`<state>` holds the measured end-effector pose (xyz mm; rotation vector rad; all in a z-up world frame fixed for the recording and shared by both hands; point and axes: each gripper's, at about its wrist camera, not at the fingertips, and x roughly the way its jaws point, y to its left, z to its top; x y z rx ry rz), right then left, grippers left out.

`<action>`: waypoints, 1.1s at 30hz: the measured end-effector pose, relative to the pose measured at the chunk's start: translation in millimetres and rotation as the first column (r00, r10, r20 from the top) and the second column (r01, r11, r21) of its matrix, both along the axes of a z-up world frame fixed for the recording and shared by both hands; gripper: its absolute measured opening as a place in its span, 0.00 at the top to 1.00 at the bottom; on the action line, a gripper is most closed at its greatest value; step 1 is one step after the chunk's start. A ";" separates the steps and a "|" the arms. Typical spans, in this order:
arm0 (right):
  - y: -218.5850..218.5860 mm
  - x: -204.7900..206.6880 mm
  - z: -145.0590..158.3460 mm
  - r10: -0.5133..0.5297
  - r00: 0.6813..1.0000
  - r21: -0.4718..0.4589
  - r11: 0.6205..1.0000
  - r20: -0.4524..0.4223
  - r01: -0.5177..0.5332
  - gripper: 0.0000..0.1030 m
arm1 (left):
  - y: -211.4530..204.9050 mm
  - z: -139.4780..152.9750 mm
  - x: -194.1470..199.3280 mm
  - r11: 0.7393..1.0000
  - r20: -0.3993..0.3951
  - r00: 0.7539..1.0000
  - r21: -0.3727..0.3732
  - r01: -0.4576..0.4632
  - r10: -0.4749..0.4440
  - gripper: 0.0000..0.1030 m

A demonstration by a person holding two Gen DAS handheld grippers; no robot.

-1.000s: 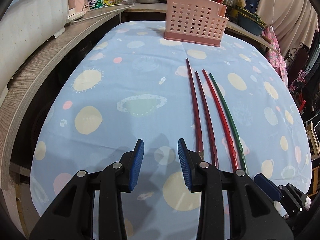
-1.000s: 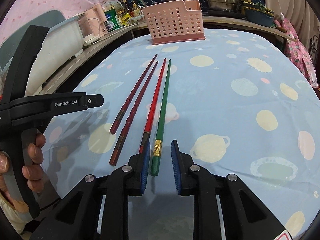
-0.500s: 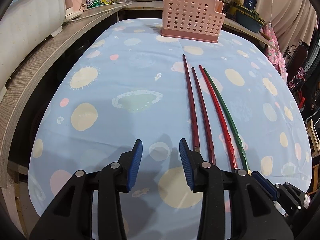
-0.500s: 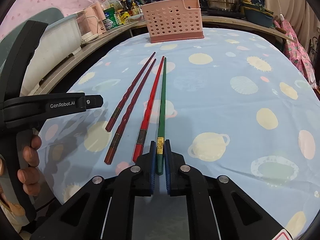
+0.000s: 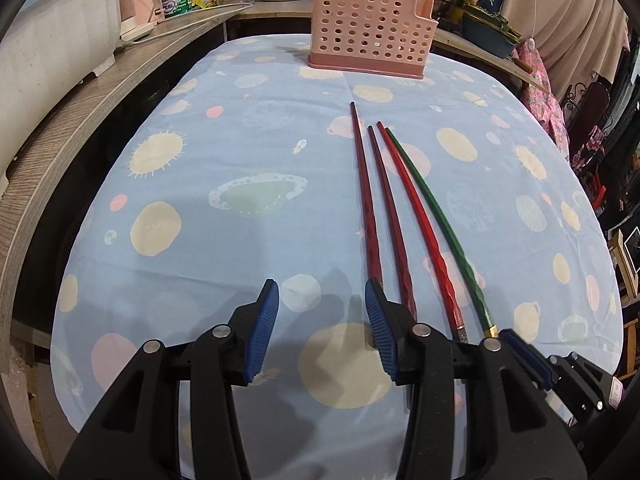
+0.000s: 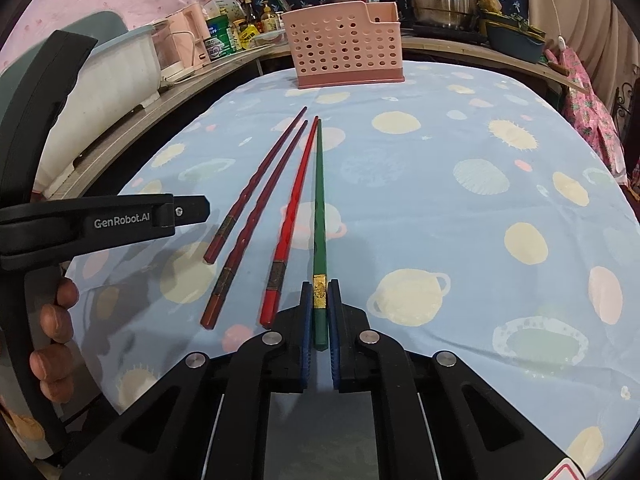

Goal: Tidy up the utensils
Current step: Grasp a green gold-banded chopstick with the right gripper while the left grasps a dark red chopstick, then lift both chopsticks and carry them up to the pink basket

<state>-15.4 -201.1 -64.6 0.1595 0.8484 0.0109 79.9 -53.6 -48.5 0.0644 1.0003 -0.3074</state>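
Patterned tablecloth (image 5: 224, 208), left tongs (image 5: 320, 300) hiding dark-red chopstick (image 5: 362, 196) end

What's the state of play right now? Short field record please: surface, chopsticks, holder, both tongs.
surface: table under a blue cloth with planet prints
chopsticks: four lying side by side, two dark red chopsticks, one bright red chopstick, one green chopstick
holder: pink basket upright at the far edge, apart from the chopsticks
right tongs: shut on the near end of the green chopstick, which lies on the cloth
left tongs: opening, nothing between them, just left of the dark red pair
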 end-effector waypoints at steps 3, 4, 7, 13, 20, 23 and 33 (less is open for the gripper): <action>-9.6 -1.0 -0.4 -0.025 1.000 0.020 0.999 0.000 0.025 0.94 | -2.2 -2.2 -1.9 1.000 -0.006 1.000 0.000 0.007 -0.007 0.58; -14.6 -1.0 -0.2 -0.040 0.999 0.022 0.999 0.000 0.040 0.94 | -3.1 -3.0 -2.3 1.000 -0.008 1.000 0.000 0.009 -0.009 0.58; -26.7 -1.4 -1.1 -0.067 0.998 0.061 0.996 -0.004 0.067 0.94 | -6.1 -4.1 -3.4 1.000 -0.011 1.000 -0.001 0.018 -0.018 0.58; -27.8 -1.5 -1.6 -0.072 0.997 0.074 0.995 -0.004 0.072 0.94 | -13.5 -5.4 -6.2 0.999 -0.019 0.999 -0.008 0.038 -0.039 0.58; -27.8 -2.1 -1.8 -0.073 0.997 0.081 0.994 -0.003 0.073 0.94 | -18.2 -12.4 -3.0 0.999 -0.024 0.999 0.009 0.034 -0.034 0.59; -27.7 -2.0 -1.8 -0.073 0.997 0.082 0.994 -0.003 0.073 0.93 | -20.1 -13.0 -2.7 0.999 -0.014 0.999 0.018 0.034 -0.033 0.59; -27.7 -2.1 -1.9 -0.072 0.997 0.077 0.994 -0.003 0.072 0.94 | -18.0 -12.9 -1.1 0.999 -0.014 0.999 0.022 0.035 -0.035 0.92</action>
